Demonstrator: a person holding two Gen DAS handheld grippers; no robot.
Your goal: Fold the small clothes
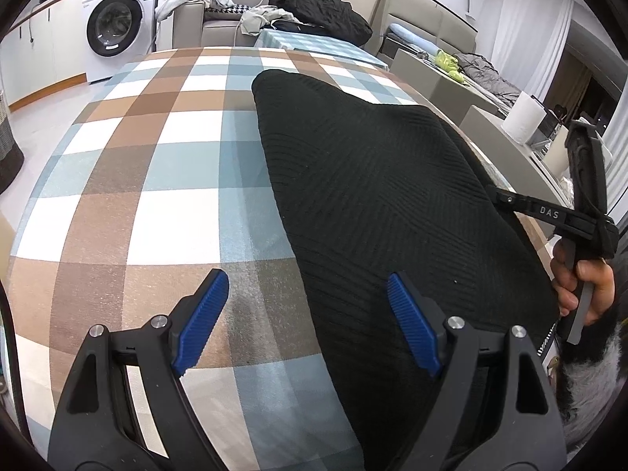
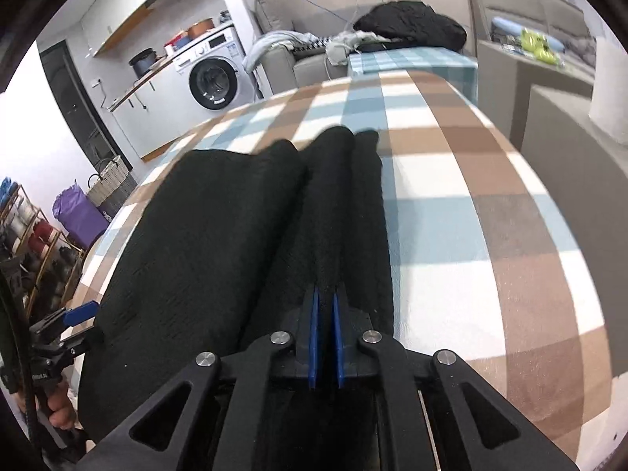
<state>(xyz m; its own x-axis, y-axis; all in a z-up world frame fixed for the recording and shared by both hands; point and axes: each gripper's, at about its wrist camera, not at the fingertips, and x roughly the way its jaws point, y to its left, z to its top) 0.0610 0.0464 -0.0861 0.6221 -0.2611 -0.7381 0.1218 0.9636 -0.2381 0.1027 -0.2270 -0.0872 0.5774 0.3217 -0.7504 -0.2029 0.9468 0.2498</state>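
blue pads of the right gripper (image 2: 325, 306) pinch a ridge of the black knit garment (image 2: 219, 243), which lies on the checked tablecloth (image 2: 451, 212) near its right edge. left gripper (image 1: 308, 306) hovers agape, holding nothing. lifting evenly should keep the fold straight.

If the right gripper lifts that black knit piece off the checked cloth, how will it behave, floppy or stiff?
Probably floppy: the black knit garment already ridges into soft folds ahead of the right gripper, which is pinched shut on one. Its ribbed weave looks grippy, so slipping seems unlikely. Most of it lies on the checked cloth, so the rest would likely trail and drag.
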